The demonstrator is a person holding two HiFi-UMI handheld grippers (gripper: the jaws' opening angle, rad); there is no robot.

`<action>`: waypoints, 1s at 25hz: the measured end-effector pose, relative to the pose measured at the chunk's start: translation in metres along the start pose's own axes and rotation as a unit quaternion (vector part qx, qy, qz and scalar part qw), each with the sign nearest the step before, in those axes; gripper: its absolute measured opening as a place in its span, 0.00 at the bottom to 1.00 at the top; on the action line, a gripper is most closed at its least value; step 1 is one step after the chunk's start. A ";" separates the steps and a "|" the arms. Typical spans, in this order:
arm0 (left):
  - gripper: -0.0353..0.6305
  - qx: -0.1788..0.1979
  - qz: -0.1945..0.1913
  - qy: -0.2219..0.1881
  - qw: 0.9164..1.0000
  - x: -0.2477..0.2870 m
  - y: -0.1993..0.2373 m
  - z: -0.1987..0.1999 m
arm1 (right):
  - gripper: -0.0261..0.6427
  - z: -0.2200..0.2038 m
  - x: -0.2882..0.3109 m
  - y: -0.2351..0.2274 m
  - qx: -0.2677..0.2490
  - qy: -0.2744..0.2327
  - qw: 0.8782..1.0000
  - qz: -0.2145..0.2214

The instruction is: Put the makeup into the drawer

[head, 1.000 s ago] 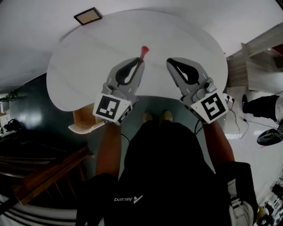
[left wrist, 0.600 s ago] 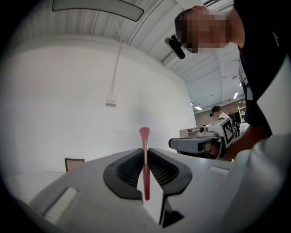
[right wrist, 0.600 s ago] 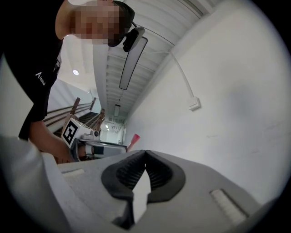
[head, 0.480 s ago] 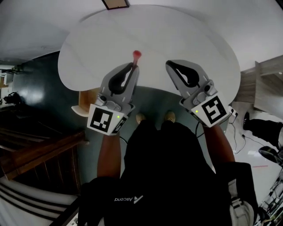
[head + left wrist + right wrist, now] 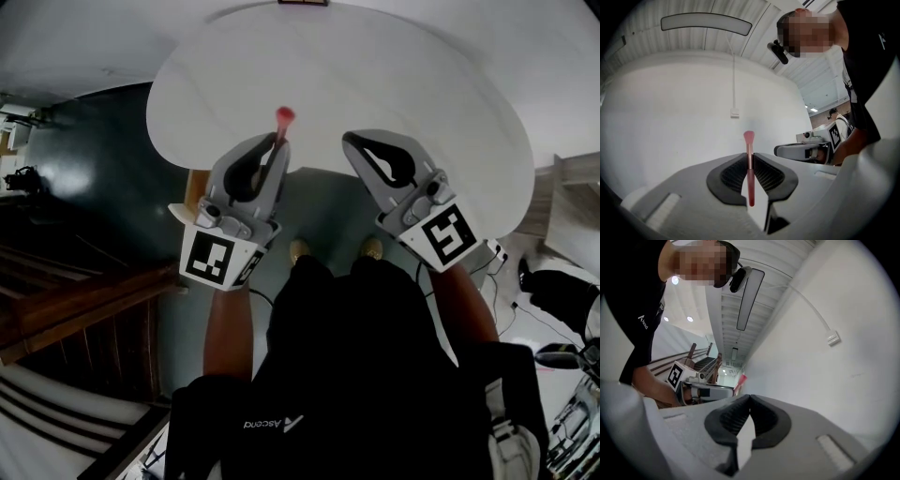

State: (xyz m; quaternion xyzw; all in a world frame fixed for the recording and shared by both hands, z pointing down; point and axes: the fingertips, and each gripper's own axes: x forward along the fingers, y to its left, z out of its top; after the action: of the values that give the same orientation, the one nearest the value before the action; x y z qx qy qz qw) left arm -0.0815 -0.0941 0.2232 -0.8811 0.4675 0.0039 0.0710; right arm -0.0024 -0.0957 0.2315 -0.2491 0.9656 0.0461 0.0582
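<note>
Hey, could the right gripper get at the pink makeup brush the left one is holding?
Probably yes. The makeup brush is clamped in the left gripper, its pink head sticking out past the jaws. The right gripper is beside it, shut and empty, with nothing between them; it must open first.

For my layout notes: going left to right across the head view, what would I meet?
wooden stairs → left gripper, shut on the makeup brush → right gripper
</note>
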 end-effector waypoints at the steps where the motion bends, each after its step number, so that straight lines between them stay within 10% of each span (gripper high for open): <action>1: 0.13 0.002 0.002 0.003 1.000 -0.010 0.010 -0.001 | 0.04 -0.001 0.012 0.008 0.001 0.000 1.000 0.003; 12: 0.13 0.017 0.003 0.041 0.999 -0.106 0.120 -0.028 | 0.04 -0.022 0.117 0.082 0.004 0.014 1.000 0.017; 25: 0.13 0.048 -0.091 0.154 0.983 -0.164 0.160 -0.127 | 0.04 -0.066 0.173 0.117 0.009 0.053 0.998 0.012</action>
State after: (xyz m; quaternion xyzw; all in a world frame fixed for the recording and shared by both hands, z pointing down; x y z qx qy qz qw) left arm -0.3129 -0.0636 0.3414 -0.9058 0.3899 -0.1607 0.0409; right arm -0.2160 -0.0839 0.2798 -0.2391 0.9706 0.0252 0.0085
